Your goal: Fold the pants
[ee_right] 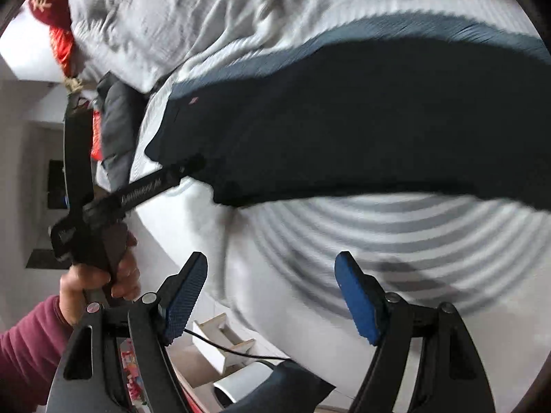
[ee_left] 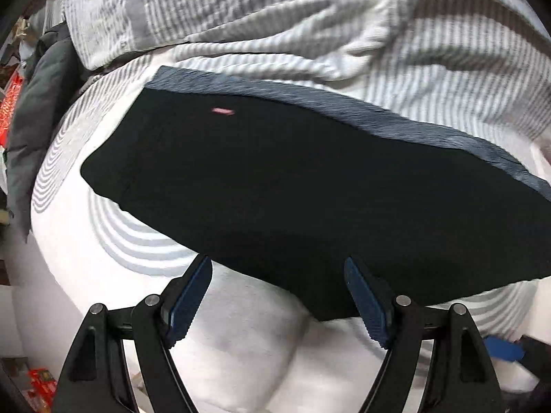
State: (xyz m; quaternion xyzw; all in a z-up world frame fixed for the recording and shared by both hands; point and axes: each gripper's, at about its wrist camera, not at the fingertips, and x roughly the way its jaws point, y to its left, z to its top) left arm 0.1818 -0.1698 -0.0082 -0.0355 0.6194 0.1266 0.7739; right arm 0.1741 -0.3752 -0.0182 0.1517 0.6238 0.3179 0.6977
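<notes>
The black pants (ee_left: pixel 275 186) lie flat on a white and grey striped bedsheet (ee_left: pixel 144 241), with a blue-grey ribbed waistband (ee_left: pixel 378 117) along the far edge and a small pink label (ee_left: pixel 223 111). My left gripper (ee_left: pixel 277 275) is open and empty, hovering at the near edge of the pants. In the right wrist view the pants (ee_right: pixel 361 130) stretch across the upper half. My right gripper (ee_right: pixel 272 275) is open and empty above the sheet (ee_right: pixel 396 227), short of the pants. The left gripper (ee_right: pixel 186 168) shows there too, its tip at the pants' left corner.
A rumpled grey striped blanket (ee_left: pixel 275 10) lies behind the pants. A dark grey jacket (ee_left: pixel 38 103) hangs at the bed's left side. Below the bed edge sit a white box (ee_right: pixel 224 344), a cable and a white cylinder (ee_right: pixel 241 382). Red items (ee_right: pixel 51 7) are at the far left.
</notes>
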